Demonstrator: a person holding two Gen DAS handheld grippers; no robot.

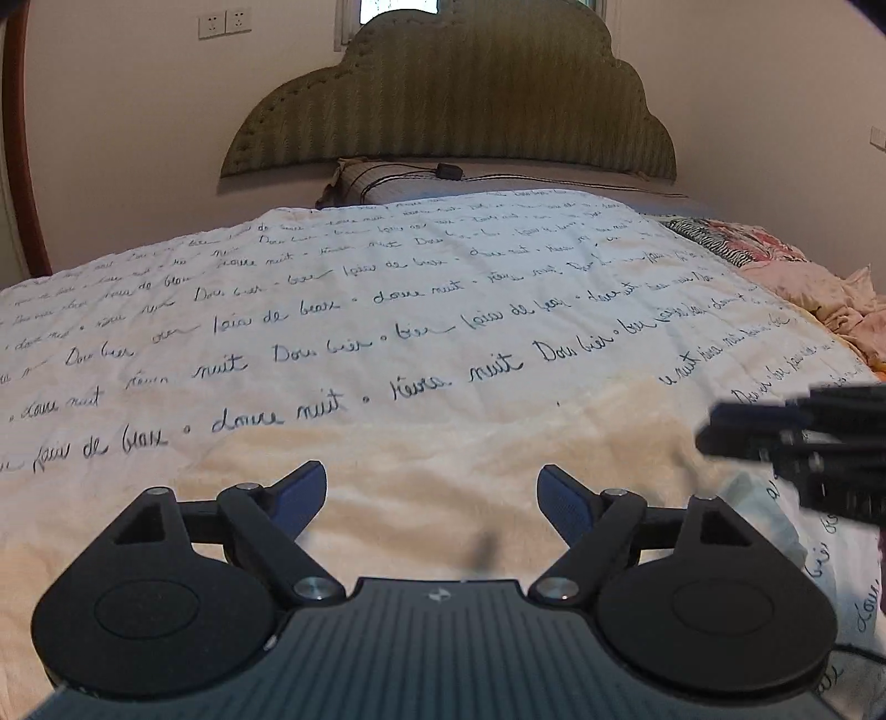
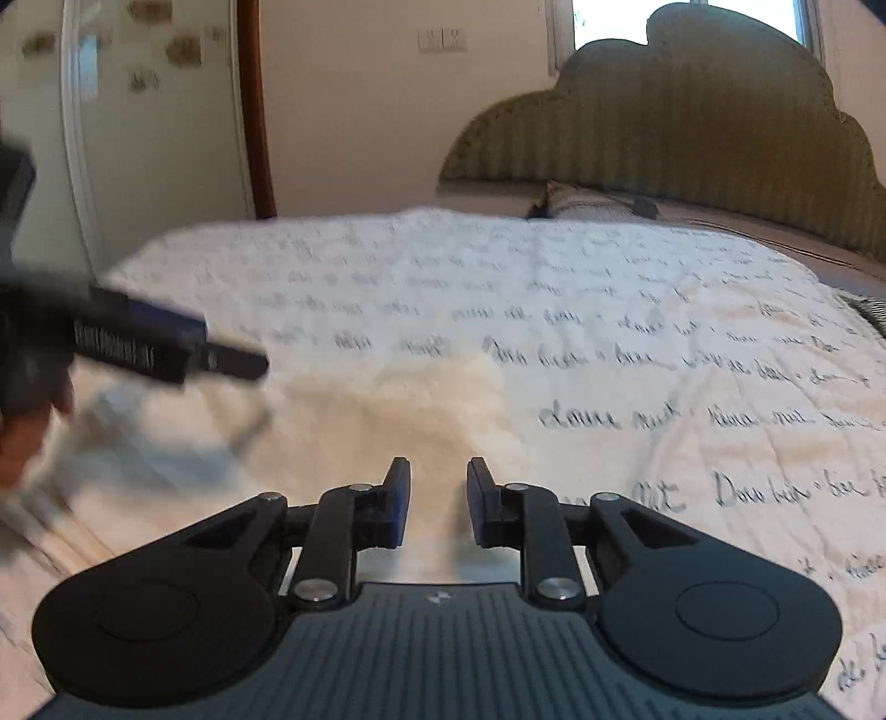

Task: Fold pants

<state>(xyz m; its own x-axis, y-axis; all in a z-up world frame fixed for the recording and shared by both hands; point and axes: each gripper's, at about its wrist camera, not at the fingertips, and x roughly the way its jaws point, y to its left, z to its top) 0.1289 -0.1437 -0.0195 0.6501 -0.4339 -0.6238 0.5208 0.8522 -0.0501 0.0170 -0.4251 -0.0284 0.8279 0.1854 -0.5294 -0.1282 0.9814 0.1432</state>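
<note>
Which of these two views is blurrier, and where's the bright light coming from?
Right wrist view is blurrier: the quilt script smears and the left claw streaks. Left wrist view is sharp apart from the blurred right claw. A window glares behind the headboard.

The cream pants [image 1: 443, 498] are soft, fuzzy cloth lying on a matt quilted cotton-like bedspread [image 1: 387, 310] printed with dark script. Beyond the bedspread stands a ribbed, matt upholstered headboard [image 1: 454, 99], and left of it a glossy reddish wooden post [image 2: 255, 111]. The left gripper [image 1: 431, 493] is matt black plastic with shiny metal pins and finely textured blue pads [image 1: 559, 498].
</note>
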